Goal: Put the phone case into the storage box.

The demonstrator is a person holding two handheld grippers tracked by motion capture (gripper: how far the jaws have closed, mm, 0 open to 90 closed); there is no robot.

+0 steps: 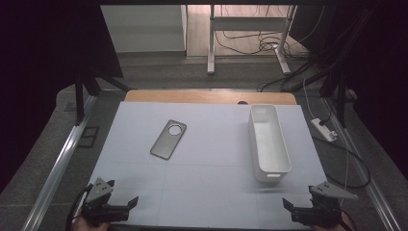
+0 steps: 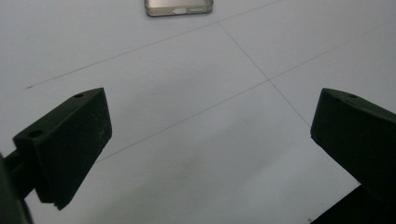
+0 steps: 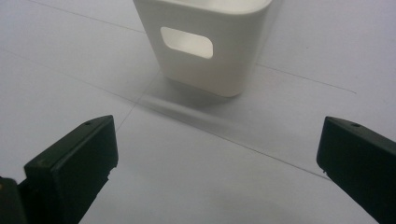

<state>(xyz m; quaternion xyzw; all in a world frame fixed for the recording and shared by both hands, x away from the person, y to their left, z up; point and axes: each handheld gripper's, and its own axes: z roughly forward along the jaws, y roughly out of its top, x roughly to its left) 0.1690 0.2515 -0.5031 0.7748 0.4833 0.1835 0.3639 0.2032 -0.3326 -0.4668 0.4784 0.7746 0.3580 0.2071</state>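
Low at the table's near edge, left gripper [image 1: 126, 204] and right gripper [image 1: 288, 206] — both gaping, empty.

Your table [image 1: 211, 97] – wooden top, mostly covered by pale sheet [image 1: 207, 183] marked with thin grid lines. Wood showed bare only along far edge. On sheet you had two things, well apart: grey phone case [image 1: 168, 139] left of centre, lying flat, back up, round camera hole toward far end, and long white bin [image 1: 268, 142] at right – upright, open top, handle slot in near end wall.
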